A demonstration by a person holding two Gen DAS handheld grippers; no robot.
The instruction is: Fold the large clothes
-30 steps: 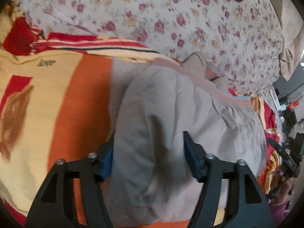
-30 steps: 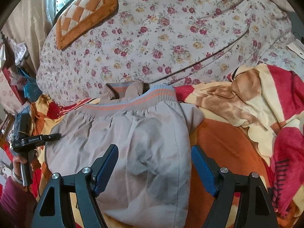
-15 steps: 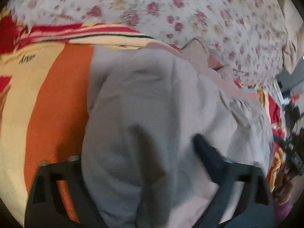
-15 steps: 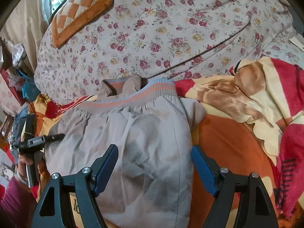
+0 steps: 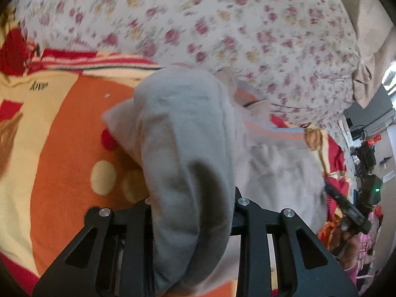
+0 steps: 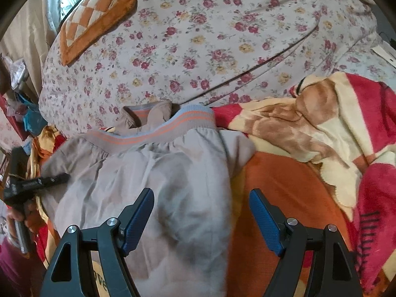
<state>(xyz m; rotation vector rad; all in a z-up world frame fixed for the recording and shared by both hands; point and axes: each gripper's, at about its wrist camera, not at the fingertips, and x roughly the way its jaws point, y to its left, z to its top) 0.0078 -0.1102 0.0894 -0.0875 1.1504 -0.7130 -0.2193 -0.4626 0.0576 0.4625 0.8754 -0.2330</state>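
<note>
Fingers of the left gripper (image 5: 191, 208) are seen clamped on a thick bunched fold of the pale grey fabric trousers (image 5: 188, 153), which rise between them and hide the pads from view. Fingers of the right gripper (image 6: 201, 220), with ribbed blue pads (image 6: 138, 217), are held wide apart over the same garment; the left pad is poised above the grey cloth, the right pad above the orange field of the bedding, and nothing is gripped between them.

Under the garment an orange, cream and red patterned fleece blanket (image 5: 61, 153) is spread on the bed, with cream and red dots showing just beside the lifted fold in the left wrist view. In the right wrist view the trousers (image 6: 158, 180) are laid flat on this blanket (image 6: 309, 136), their elastic waistband with orange and light blue stripes (image 6: 158, 132) turned to the far side, touching the bedding behind.

Beyond the waistband a white quilt printed with small red and yellow flowers (image 6: 210, 37) is heaped, and on it, farther still, an orange and cream chequered cushion (image 6: 96, 17) is set. At the left edge of the right wrist view the other gripper's black body (image 6: 32, 185) is seen, held in a hand, just beside the grey cloth
</note>
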